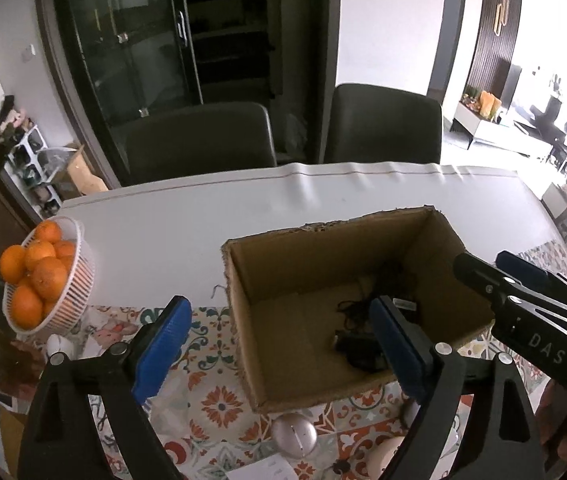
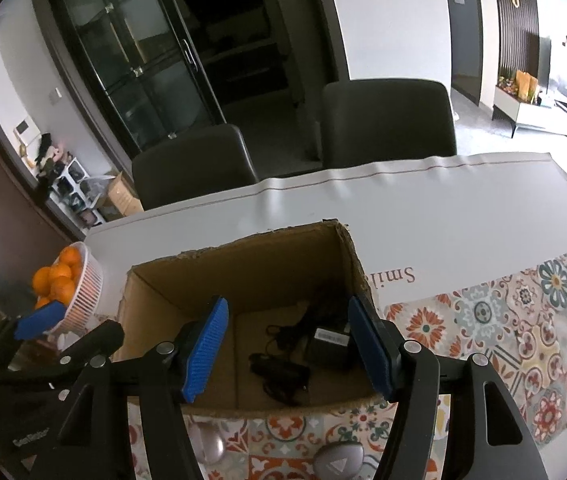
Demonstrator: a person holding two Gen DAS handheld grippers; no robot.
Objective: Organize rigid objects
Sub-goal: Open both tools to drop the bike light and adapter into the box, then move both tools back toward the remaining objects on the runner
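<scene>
An open cardboard box [image 1: 283,248] [image 2: 251,264] stands on the patterned tablecloth. Inside it lie a black power adapter [image 2: 329,346] [image 1: 357,348] and its tangled black cable [image 2: 279,376]. My left gripper [image 1: 279,344] is open and empty, held above the box's near left edge. My right gripper [image 2: 287,344] is open and empty, held above the box's near wall, over the adapter. The right gripper also shows at the right of the left wrist view [image 1: 523,284]. Round silver objects [image 1: 294,434] [image 2: 339,458] lie on the cloth in front of the box.
A white basket of oranges [image 1: 41,276] [image 2: 69,286] stands at the table's left edge. Two dark chairs [image 1: 199,140] [image 1: 383,124] stand at the table's far side. A white paper slip [image 1: 267,468] lies near the front edge.
</scene>
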